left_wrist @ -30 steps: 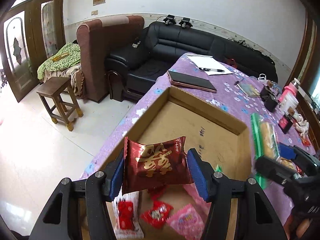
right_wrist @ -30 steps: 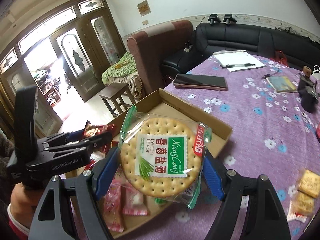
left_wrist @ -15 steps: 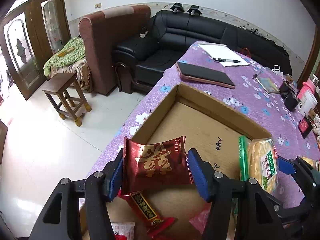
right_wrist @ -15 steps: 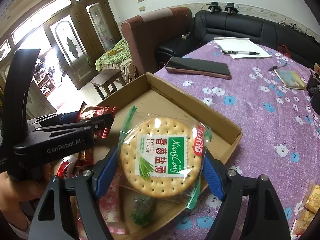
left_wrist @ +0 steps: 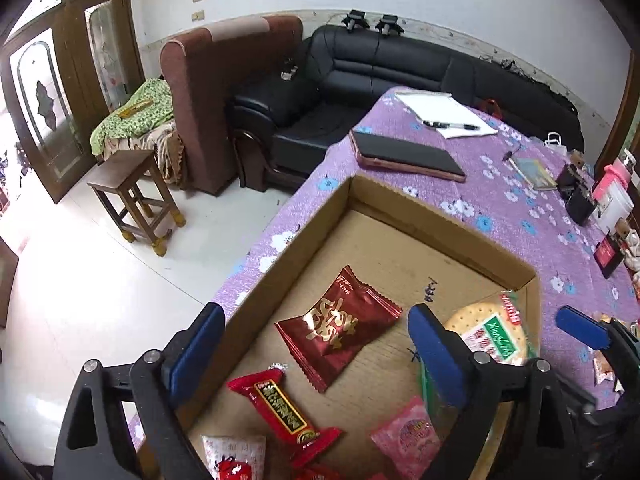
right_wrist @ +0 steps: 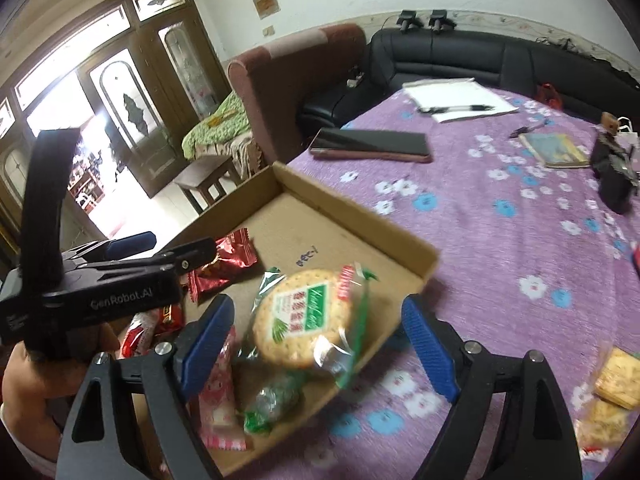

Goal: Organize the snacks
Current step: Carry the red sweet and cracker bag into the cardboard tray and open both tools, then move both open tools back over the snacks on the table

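Snacks are gathering in the shallow cardboard box on the purple flowered tablecloth. Left gripper is opening, its blue pads spreading clear of the dark red gold-lettered packet, which is lying flat on the box floor between and slightly ahead of the fingertips, its long axis running diagonally from near-left to far-right. Right gripper is likewise opening; the round cracker pack is sitting between the pads but touching neither, resting tilted against the box's near right wall on top of other wrapped sweets. Nothing is being grasped by either pair of fingers. Several loose cracker packets are waiting on the cloth outside the box, to the right of the right gripper and well apart from the left one; judging from that, the right hand is the nearer for the next pick, needing a swing rightward away from the box.
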A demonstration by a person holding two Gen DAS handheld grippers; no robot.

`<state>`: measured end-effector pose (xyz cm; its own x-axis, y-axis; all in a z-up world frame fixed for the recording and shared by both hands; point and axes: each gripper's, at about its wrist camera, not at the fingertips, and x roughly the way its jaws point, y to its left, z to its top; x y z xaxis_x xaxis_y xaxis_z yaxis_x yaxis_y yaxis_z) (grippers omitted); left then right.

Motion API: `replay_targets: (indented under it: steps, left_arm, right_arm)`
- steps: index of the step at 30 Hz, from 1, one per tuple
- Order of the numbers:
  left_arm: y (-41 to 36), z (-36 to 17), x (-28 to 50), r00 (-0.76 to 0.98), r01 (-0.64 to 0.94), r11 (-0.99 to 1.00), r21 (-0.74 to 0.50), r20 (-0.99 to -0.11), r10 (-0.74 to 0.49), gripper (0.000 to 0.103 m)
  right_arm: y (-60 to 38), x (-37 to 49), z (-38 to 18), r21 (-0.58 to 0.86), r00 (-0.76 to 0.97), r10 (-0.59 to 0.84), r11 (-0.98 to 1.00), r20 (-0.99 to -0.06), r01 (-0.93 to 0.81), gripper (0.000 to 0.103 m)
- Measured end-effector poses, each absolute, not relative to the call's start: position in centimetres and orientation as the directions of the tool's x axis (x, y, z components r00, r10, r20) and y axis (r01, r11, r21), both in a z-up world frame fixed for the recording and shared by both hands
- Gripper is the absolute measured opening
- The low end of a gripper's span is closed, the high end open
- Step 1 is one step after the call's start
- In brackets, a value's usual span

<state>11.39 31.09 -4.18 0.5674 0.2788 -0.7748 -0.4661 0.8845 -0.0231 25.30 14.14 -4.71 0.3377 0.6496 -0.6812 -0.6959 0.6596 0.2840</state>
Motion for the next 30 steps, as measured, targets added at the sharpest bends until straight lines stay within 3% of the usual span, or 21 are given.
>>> replay_targets:
  steps: [10, 30]
  left_arm:
    - [27.8, -2.0, 9.5, 0.634, -0.417, 0.905, -0.088, -0.741, 0.22, 0.096]
    - [9.4, -3.6, 13.9, 0.644, -0.071, 0.996, -0.059, -0.765, 0.0, 0.096]
  right_arm:
    - [4.0, 23.8, -3.7, 0.271, 0.45, 0.605, 0.746, -0.657, -0.608, 0.09]
    - [-19.2, 24.5, -6.3, 0.247, 0.627, 0.369, 0.929, -0.686, -0.276, 0.09]
